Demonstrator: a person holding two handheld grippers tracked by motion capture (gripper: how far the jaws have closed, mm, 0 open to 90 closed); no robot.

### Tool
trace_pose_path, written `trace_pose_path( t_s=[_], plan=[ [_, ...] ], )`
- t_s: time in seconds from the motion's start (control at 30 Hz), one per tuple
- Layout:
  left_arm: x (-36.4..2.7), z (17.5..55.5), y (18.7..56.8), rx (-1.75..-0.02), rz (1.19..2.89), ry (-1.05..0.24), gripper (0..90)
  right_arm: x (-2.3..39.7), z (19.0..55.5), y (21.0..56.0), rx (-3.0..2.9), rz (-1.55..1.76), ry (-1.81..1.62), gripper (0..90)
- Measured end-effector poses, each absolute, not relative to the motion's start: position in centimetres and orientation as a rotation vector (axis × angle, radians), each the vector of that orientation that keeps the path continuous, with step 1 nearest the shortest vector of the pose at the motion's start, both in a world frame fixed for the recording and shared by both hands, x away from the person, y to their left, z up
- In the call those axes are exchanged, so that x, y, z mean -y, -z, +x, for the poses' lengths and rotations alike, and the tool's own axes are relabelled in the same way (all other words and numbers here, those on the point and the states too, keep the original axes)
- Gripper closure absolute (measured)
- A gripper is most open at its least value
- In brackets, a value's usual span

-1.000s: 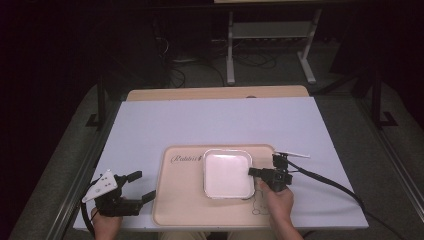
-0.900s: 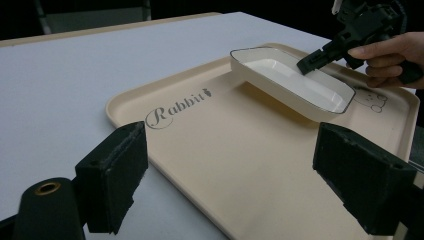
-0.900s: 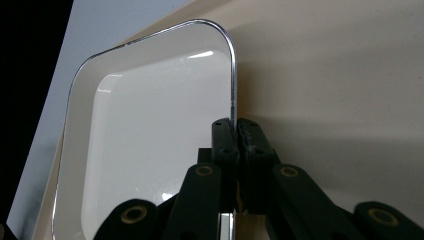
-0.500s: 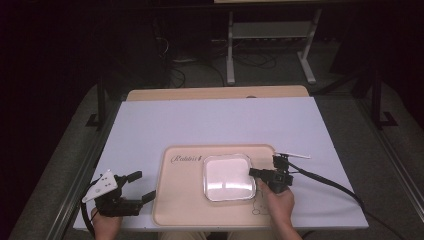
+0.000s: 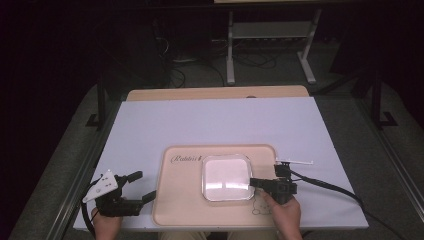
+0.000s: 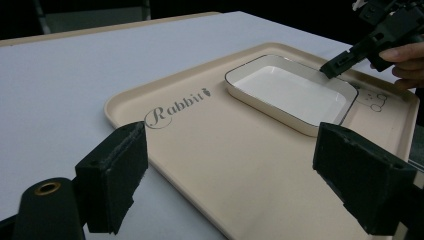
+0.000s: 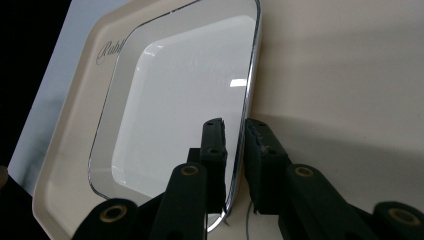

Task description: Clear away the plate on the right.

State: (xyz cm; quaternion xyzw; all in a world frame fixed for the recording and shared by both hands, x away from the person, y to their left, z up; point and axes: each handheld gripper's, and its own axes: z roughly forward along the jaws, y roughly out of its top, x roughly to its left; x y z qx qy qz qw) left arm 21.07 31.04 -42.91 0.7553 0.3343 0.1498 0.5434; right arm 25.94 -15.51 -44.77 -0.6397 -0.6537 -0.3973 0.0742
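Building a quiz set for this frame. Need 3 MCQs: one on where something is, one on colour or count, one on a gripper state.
1. Where does the white dish sit?
A. on the beige tray
B. on the bare table off the tray
C. on the floor

2. How many dishes are on the tray?
A. three
B. one
C. two

3. How does the left gripper stand?
A. shut on the dish
B. shut on the tray's edge
C. open, holding nothing

Answers:
1. A: the high view shows the dish inside the tray's rim, toward its right side.
2. B: a single square white dish lies there.
3. C: the left gripper view shows its jaws wide apart with nothing between them, while the right gripper pinches the dish's rim.
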Motion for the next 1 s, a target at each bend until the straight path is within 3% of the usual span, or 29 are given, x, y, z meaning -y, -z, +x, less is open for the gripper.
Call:
trace_pose_path(
  t_s=[0.53,0.73,1.0],
  plan=[
    [-31.0,21.1,42.9,-0.793,1.794,-0.357,14.0,14.9,24.9,45.4,1.972,-1.866,1.158,74.5],
    [-31.0,21.1,42.9,-0.793,1.794,-0.356,14.0,15.5,24.8,44.5,2.006,-1.856,1.234,64.6],
    [-30.9,21.1,43.0,-0.788,1.803,-0.357,14.0,16.6,24.9,43.4,2.092,-1.85,1.325,57.9]
  ],
)
